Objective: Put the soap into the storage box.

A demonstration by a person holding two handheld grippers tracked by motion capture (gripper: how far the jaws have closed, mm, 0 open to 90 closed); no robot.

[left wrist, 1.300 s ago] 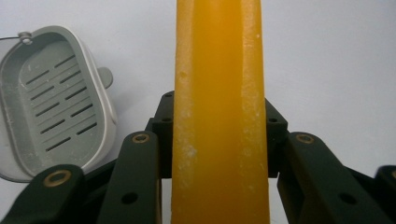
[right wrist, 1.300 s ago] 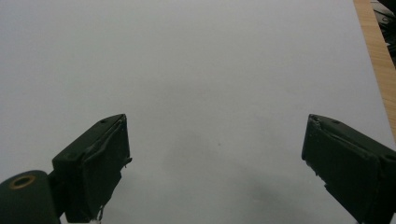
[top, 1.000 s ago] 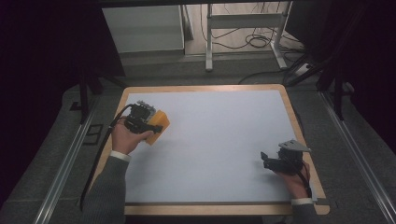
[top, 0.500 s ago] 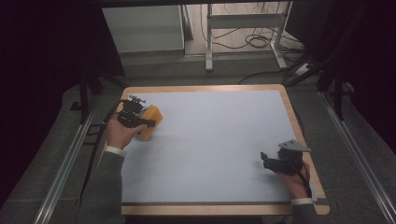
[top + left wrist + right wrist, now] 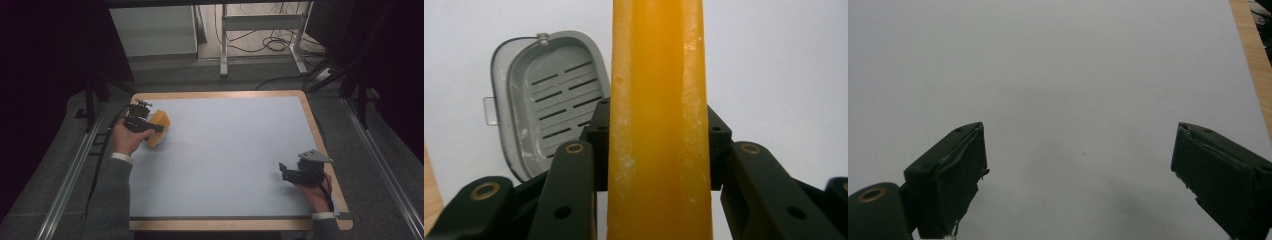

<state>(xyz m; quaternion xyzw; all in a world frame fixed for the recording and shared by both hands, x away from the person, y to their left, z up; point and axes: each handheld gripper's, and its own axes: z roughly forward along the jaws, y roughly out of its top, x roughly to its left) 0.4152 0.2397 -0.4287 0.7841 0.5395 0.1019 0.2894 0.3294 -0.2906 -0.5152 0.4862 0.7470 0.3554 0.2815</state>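
Note:
An orange bar is clamped upright between the jaws of my left gripper at the far left of the white table. The left gripper view has the orange bar running up the middle, the jaws of my left gripper pressing on both its sides. Below and to its left lies a grey slotted dish on the white surface. My right gripper rests near the table's front right corner, held by a hand. Nothing sits between the wide-apart jaws of my right gripper.
The white table top has a wooden rim all around. Metal rails run along both sides of the table. A white cabinet, a metal frame and cables stand beyond the far edge.
My left hand has carried the orange bar a little to the left and toward the far edge. The right gripper has stayed still.

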